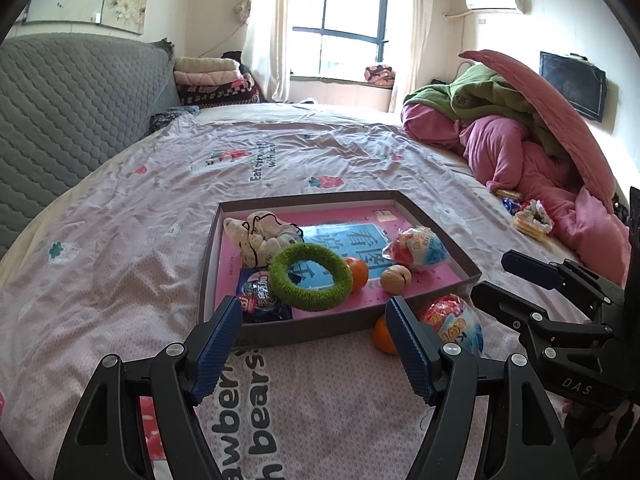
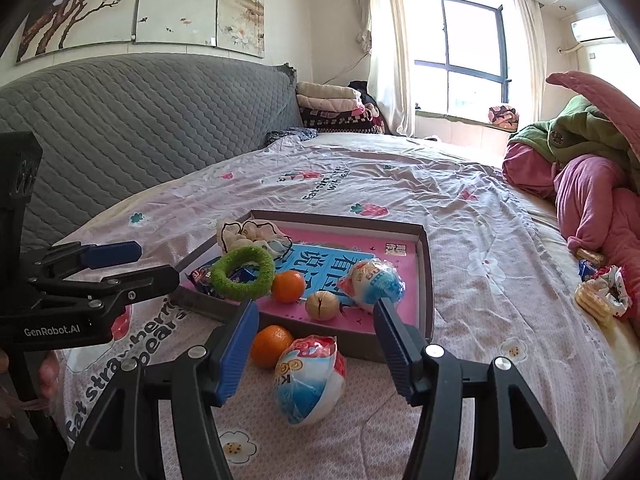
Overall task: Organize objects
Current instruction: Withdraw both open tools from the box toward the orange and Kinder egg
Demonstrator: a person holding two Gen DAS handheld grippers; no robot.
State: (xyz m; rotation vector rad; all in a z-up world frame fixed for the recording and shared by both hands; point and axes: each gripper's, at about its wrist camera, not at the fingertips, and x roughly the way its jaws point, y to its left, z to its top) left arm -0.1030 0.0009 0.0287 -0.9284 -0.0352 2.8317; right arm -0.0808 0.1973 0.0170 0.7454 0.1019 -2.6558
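We are in a home bedroom. A wide bed [image 1: 320, 152] under a pale pink strawberry-print sheet fills the middle of both views. At ten o'clock a grey quilted headboard [image 2: 132, 120] rises beneath a flower painting [image 2: 152, 0]. At twelve o'clock we see a curtained window [image 1: 344, 20] above a low sill, with folded blankets [image 1: 212, 80] stacked to its left. At two o'clock a heap of pink and green bedding [image 1: 512, 128] lies on the bed, with a wall air conditioner [image 1: 494, 2] and a dark television [image 1: 572, 84] on the wall behind it.
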